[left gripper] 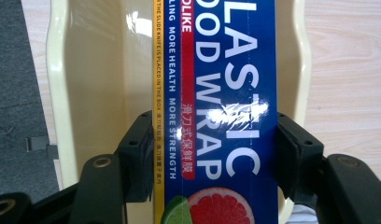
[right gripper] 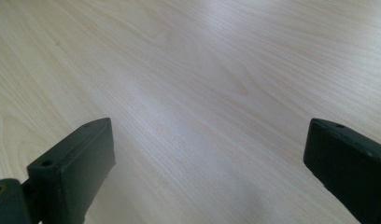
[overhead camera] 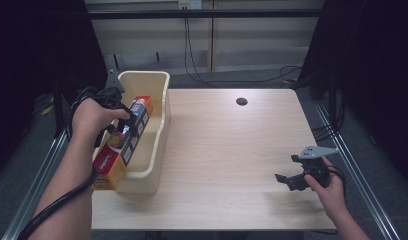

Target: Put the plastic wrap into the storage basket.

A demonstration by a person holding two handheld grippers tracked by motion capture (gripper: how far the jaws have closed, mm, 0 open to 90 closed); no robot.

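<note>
Wooden table (overhead camera: 227, 150); left gripper (left gripper: 212, 144) clamps plastic wrap box (left gripper: 216, 93) over cream bin (overhead camera: 159, 100).

In the high view the left hand (overhead camera: 94, 117) covers the left tongs (overhead camera: 123, 129), so their jaws cannot be made out there, and the near end of the plastic wrap box (overhead camera: 114, 162) hides the near left wall of the cream bin (overhead camera: 159, 105). In the left gripper view the box (left gripper: 221, 93) runs off the top and bottom edges, cutting its large lettering, and it hides most of the bin (left gripper: 86, 70) floor. In the right gripper view the right tongs (right gripper: 202, 172) are cut by the bottom and right edges, and the desk (right gripper: 202, 70) blurs toward the far side.
</note>
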